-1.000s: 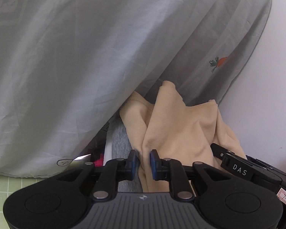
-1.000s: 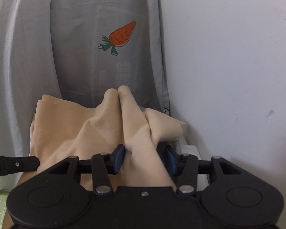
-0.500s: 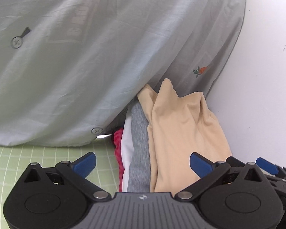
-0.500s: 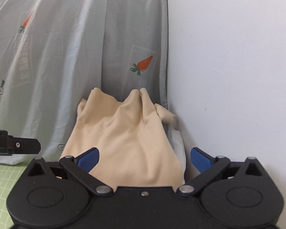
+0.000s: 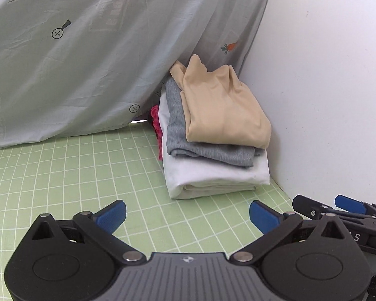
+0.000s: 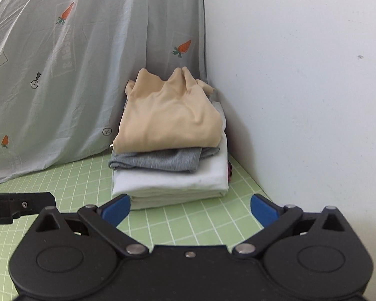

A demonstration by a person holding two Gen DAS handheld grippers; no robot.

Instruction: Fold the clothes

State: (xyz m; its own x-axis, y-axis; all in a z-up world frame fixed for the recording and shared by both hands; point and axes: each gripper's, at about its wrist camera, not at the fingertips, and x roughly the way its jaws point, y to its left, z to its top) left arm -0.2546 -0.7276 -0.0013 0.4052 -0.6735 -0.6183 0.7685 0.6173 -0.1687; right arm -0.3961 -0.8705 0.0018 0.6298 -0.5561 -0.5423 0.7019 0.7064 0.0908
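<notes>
Folded beige knit garment [image 6: 170,120] tops stack of folded grey [image 6: 160,161] and white clothes [image 6: 170,183] far right against white wall [image 6: 300,100], tidy corner storage; left gripper [image 5: 186,214] and right gripper [image 6: 190,207] both released, empty, near side.

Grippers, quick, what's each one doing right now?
Left gripper: open, holding nothing.
Right gripper: open, holding nothing.

The right claw [image 6: 190,209] hangs with its blue pads spread wide, holding nothing, just short of a stack of folded clothes [image 6: 169,148] on the green gridded tabletop [image 6: 62,180]. A beige garment [image 6: 170,118] tops the stack, over a grey one [image 6: 158,161] and a white one [image 6: 168,181]. A grey carrot-print sheet [image 6: 75,75] hangs behind, and a white wall [image 6: 300,87] stands at the right.
</notes>
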